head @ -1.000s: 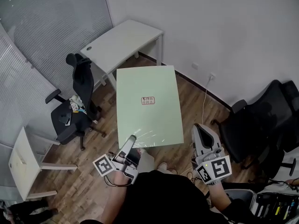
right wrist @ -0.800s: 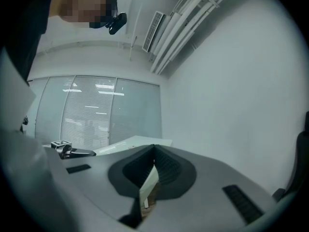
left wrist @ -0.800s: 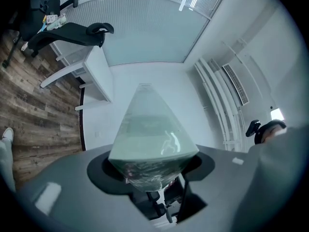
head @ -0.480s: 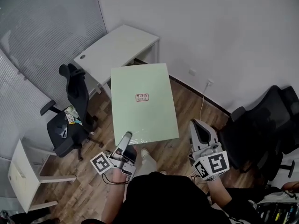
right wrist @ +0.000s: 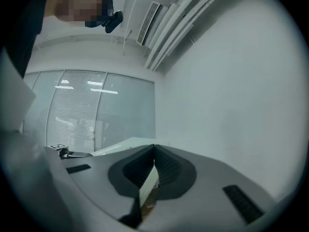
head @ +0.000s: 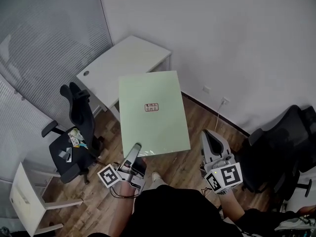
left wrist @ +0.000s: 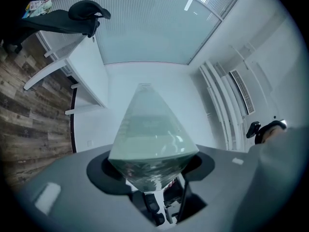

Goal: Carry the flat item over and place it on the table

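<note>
Head view: the pale green flat panel (head: 153,112) is off the table, carried roughly level out in front of the person, above the wood floor (head: 200,125). A small red-printed label (head: 151,107) sits near its centre. The left gripper (head: 135,149) grips the panel's near edge at about 7 o'clock from the label. The left gripper view confirms this: the panel's film-wrapped edge fills the space between the jaws, and both jaws are clamped on it. The right gripper (head: 211,138) stands at about 4 o'clock from the label, just beside the near right corner and clear of the panel. In its own view the jaws are together. A thin pale strip shows in the slot between them, and what it is cannot be told. The white table (head: 116,63) lies at 11 o'clock from the panel, against the wall, and the panel's far edge overlaps the table's near corner in this view. A black office chair (head: 79,110) stands at 9 o'clock. A second black chair (head: 281,142) stands at 4 o'clock, well apart from the panel. A wall socket (head: 225,101) shows at 3 o'clock.
</note>
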Motion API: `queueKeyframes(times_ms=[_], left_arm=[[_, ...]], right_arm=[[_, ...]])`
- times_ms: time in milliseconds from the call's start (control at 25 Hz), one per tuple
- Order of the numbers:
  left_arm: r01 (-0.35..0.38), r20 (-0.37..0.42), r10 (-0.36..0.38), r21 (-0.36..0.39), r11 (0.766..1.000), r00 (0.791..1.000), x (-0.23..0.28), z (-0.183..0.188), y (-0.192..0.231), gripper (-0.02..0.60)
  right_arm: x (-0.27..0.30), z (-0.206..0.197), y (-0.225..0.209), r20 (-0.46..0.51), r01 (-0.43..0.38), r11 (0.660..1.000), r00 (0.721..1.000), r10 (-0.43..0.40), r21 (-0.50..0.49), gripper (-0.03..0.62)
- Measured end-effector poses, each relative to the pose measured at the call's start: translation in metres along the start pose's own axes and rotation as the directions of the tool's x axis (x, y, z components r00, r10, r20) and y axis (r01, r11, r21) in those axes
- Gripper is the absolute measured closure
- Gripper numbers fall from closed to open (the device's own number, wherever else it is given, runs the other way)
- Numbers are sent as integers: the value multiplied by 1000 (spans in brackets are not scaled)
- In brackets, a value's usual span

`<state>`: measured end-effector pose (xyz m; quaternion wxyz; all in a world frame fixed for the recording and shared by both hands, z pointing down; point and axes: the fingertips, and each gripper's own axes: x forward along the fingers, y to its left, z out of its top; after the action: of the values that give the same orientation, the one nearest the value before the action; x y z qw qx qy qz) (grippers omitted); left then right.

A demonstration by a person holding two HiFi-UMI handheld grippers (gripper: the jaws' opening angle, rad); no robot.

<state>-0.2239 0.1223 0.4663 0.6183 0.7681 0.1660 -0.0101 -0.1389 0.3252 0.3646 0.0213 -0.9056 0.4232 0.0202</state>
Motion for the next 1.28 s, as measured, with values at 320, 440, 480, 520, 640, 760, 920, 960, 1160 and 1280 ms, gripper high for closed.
queueKeyframes(times_ms=[320, 440, 480, 520, 640, 760, 920, 960, 1160, 1280], left_arm=[[11, -67, -8, 36, 999, 998, 25, 38, 13, 301], [18, -73, -19, -13, 1000, 997, 30, 46, 19, 301], [18, -70, -20, -28, 999, 997, 31, 48, 21, 301], [14, -67, -16, -36, 999, 998, 31, 50, 24, 301], [-14, -60, 12, -40, 999, 998, 27, 56, 33, 301], [-39, -58, 37, -42, 998, 998, 27, 62, 41, 301], [-59, -46, 58, -28, 998, 997, 32, 74, 50, 301], [-60, -38, 59, -27, 998, 998, 35, 77, 52, 301], [-64, 7, 64, -19, 998, 998, 60, 96, 63, 301], [-69, 25, 70, -28, 997, 997, 81, 105, 71, 301]], right_arm=[[52, -6, -2, -11, 36, 999, 999, -36, 8, 595], [61, -10, 3, -14, 43, 999, 999, -43, 12, 595], [63, -11, 3, -17, 45, 999, 999, -45, 14, 595], [65, -13, 4, -20, 47, 999, 999, -47, 16, 595], [69, -18, 2, -33, 56, 998, 998, -55, 18, 596], [75, -23, -3, -46, 60, 998, 997, -59, 29, 595], [96, -30, -10, -60, 44, 998, 997, -41, 39, 597], [103, -32, -11, -63, 33, 999, 998, -31, 39, 596], [140, -31, -19, -69, -28, 999, 997, 29, 26, 595], [164, -31, -34, -77, -54, 998, 995, 55, 16, 596]])
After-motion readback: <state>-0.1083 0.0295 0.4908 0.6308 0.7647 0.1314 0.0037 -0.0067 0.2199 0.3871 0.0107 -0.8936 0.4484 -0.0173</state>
